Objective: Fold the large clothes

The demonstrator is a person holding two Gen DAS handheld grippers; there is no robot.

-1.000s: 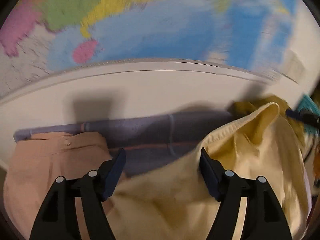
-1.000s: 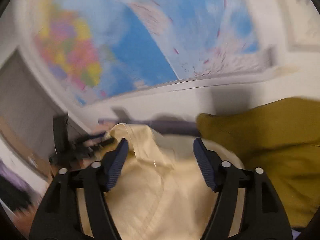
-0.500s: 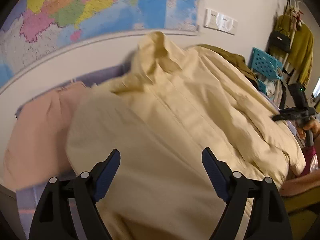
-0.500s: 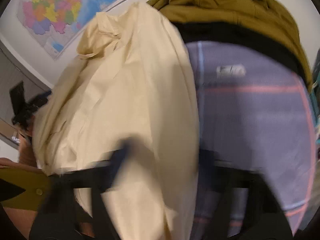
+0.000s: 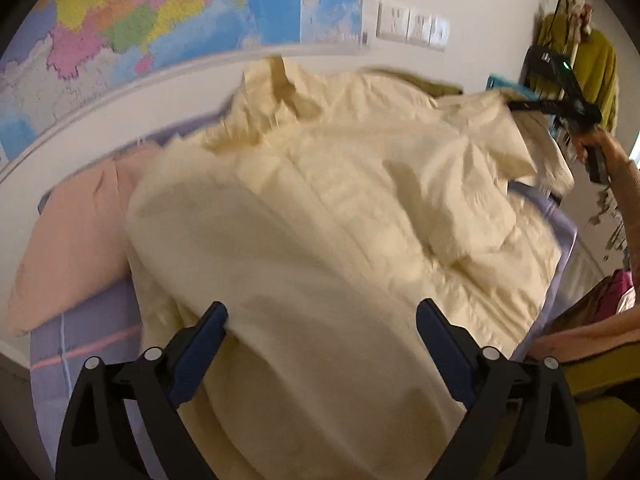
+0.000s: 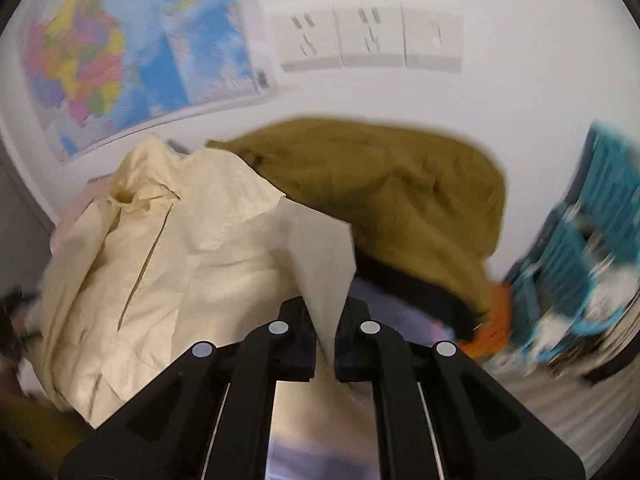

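A large cream shirt [image 5: 328, 216] lies crumpled over a lilac checked bed, collar toward the wall. My left gripper [image 5: 322, 336] is open, its blue pads [image 5: 200, 344] spread over the shirt's near part with nothing between them. My right gripper [image 6: 325, 340] is shut on a raised corner of the cream shirt [image 6: 192, 264], which hangs up from the bed. It shows in the left wrist view at the far right [image 5: 516, 106], held in a hand, lifting the shirt's edge.
A pink garment [image 5: 72, 232] lies left of the shirt. An olive garment [image 6: 392, 192] with dark lining is heaped by the wall. A teal basket [image 6: 592, 232] stands at the right. A wall map [image 5: 160, 16] and sockets [image 6: 368, 36] are behind.
The right gripper has closed on a corner of the cream shirt and lifted it. The left gripper stays open over the shirt, now a little farther back.
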